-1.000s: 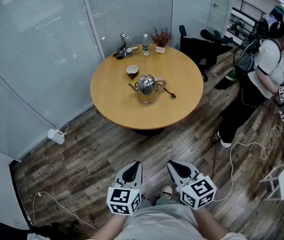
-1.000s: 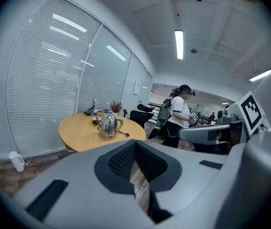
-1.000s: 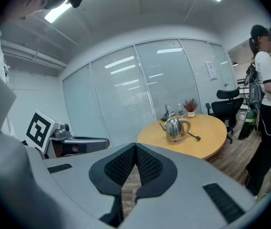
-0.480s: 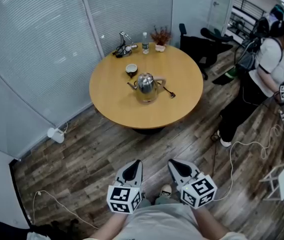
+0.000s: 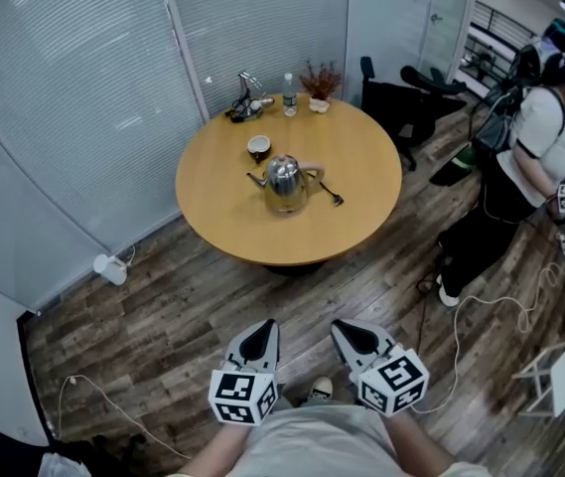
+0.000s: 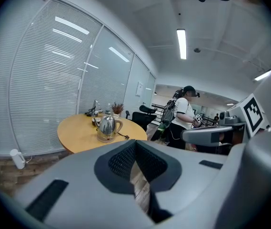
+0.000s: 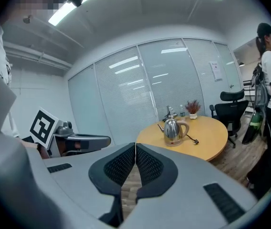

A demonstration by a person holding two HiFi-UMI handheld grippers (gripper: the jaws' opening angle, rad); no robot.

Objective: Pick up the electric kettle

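Observation:
A shiny steel electric kettle (image 5: 284,178) with a curved handle stands on its base near the middle of a round wooden table (image 5: 361,217). It also shows far ahead in the left gripper view (image 6: 107,126) and the right gripper view (image 7: 172,130). My left gripper (image 5: 260,338) and right gripper (image 5: 350,336) are side by side low in the head view, well short of the table, over the floor. Both are shut with nothing between their pads.
On the table are a cup (image 5: 259,147), a water bottle (image 5: 289,92), a small potted plant (image 5: 319,80) and a cord plug (image 5: 338,201). A person (image 5: 520,167) stands at the right beside black chairs (image 5: 406,97). Cables lie on the wooden floor (image 5: 163,316). Glass walls with blinds close the left.
The table and kettle have shifted slightly up and left in the head view as I move along with both grippers. The jaws stay shut.

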